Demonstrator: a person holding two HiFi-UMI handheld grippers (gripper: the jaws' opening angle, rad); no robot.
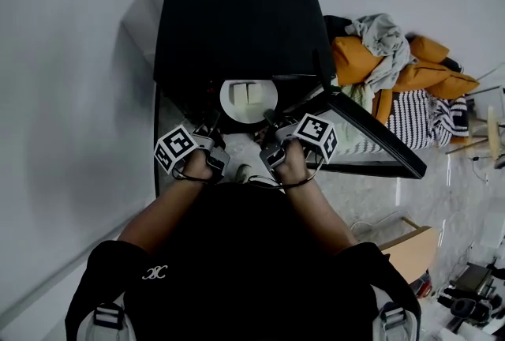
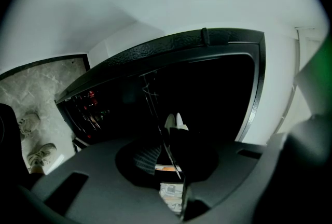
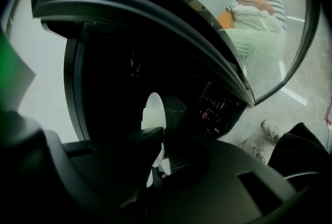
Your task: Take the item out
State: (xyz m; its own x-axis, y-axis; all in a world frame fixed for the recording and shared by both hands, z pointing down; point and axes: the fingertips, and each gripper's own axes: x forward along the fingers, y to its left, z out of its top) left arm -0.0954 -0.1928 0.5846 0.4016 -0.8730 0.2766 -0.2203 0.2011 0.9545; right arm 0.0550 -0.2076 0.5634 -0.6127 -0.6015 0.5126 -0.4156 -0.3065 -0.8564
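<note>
microwave oven [image 1: 237, 16], black, stands with its door [image 1: 371, 134] swung wide to the right. at the left of the cavity's mouth the left gripper [image 1: 211, 126] reaches in. in the left gripper view its jaws stand close upon a thin edge seen end-on, which i take for the near rim of the plate [image 1: 229, 106]. it reads as clamped on that rim, though the dark leaves some doubt.

the plate, white and round, lies on the cavity floor close to its front edge and about midway across. two pale cubes [image 1: 248, 92] sit on it side by side. at the plate's right, the right gripper [image 1: 270, 120] comes in just beside the left one. the right gripper view shows the white rim running between its jaws, which are nearly together and pinching it.

beyond the door's right edge a heap of clothes [image 1: 394, 63] lies well apart from the work.

by its look the plate is stiff, glazed and fragile, with some weight. its smooth rim will likely be slippery under the pads. the best hold, i judge, is the near rim, one gripper on each side of the middle, set deep enough that the pads bite on the rim's flat and not its lip. the cubes look loose, so any tilt on the way out over the front edge could send them sliding. whether they are soft or firm i cannot tell.
</note>
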